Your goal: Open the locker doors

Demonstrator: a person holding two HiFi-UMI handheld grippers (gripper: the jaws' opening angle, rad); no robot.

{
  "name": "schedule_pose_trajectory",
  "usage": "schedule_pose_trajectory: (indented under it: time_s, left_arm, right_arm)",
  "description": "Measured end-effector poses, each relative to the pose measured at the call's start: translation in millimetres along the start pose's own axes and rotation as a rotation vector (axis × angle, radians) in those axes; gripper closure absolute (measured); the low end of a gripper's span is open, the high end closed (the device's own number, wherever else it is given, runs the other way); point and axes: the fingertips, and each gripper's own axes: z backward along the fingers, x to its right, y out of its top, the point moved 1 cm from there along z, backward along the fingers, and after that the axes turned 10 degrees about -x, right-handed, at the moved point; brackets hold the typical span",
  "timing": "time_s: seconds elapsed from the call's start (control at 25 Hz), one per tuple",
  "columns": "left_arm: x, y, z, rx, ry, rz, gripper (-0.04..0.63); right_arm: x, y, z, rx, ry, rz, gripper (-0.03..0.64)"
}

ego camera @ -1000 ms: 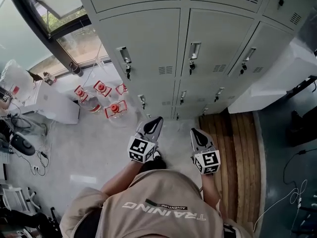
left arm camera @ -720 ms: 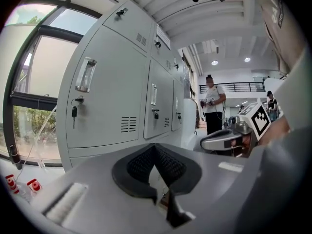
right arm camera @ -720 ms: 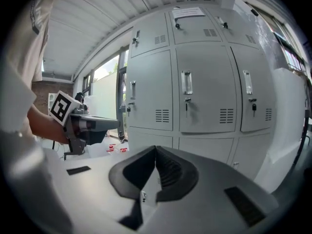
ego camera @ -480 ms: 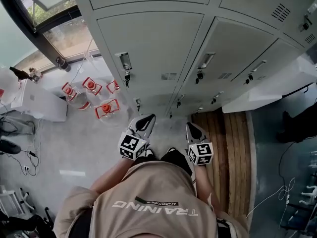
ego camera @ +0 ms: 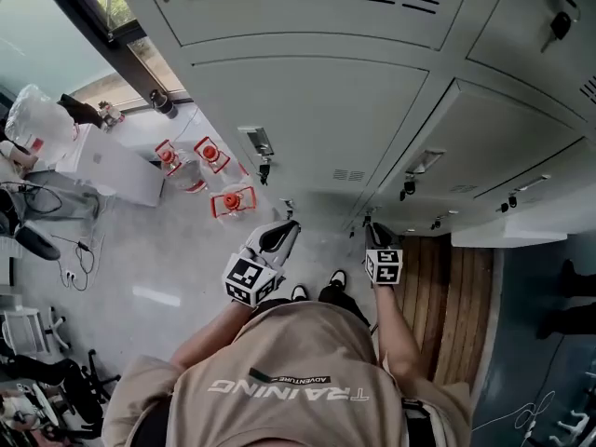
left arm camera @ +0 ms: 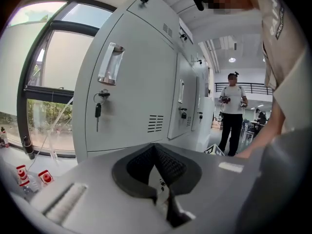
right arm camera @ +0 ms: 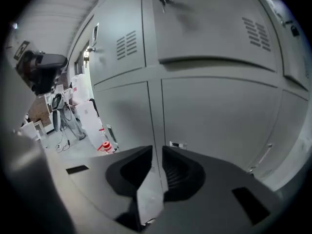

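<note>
1. I am watching the person standing close to the bank of grey lockers. Every door in sight is sitting shut, so by my reckoning the opening is not yet begun.
2. The left gripper is holding its jaws pressed together with nothing in them. The right gripper is keeping its jaws narrow, with only a thin slit showing, and is likewise carrying nothing.
3. From the head view, the recessed handle of the left-column door, with its key hanging just beneath, is lying at about 12 o'clock from the left gripper and well apart from it.
4. The right gripper view is looking along the seam between two lower doors. A small lower-door pull is peeking out at about 1 o'clock, just beyond the jaw tips, near but not touching.
5. To do this step well, I would say the chosen gripper is needing to spread its jaws before arriving. It should square up to the lip of the handle and pinch it firmly, not nudge the flat door face.
6. The pull is then best following the door's swing about its hinge, with the body staying clear of that arc. Whether any key is needing a turn first, I cannot tell.
</note>
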Motion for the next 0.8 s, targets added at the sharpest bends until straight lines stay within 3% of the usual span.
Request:
schedule_pose_trajectory:
  time_s: [0.08, 0.12, 0.56, 0.8]
  left_arm:
    - [-3, 0, -5, -0.009, 0.024, 0.014, 0.589]
    - [-3, 0, -7, -0.012, 0.034, 0.018, 0.589]
    - [-26, -16, -3, -0.068, 0.153, 0.084, 0.589]
    - [-25, -19, -4, -0.084, 0.172, 0.098, 0.589]
  right_arm:
    - [5, -6, -27, -0.045, 0.034, 0.011, 0.476]
    - [7, -8, -38, -0.056, 0.045, 0.018, 0.468]
    - [27, -13, -97, -0.076, 0.025, 0.018, 0.468]
    - [26, -12, -106, -0.077, 0.025, 0.050, 0.468]
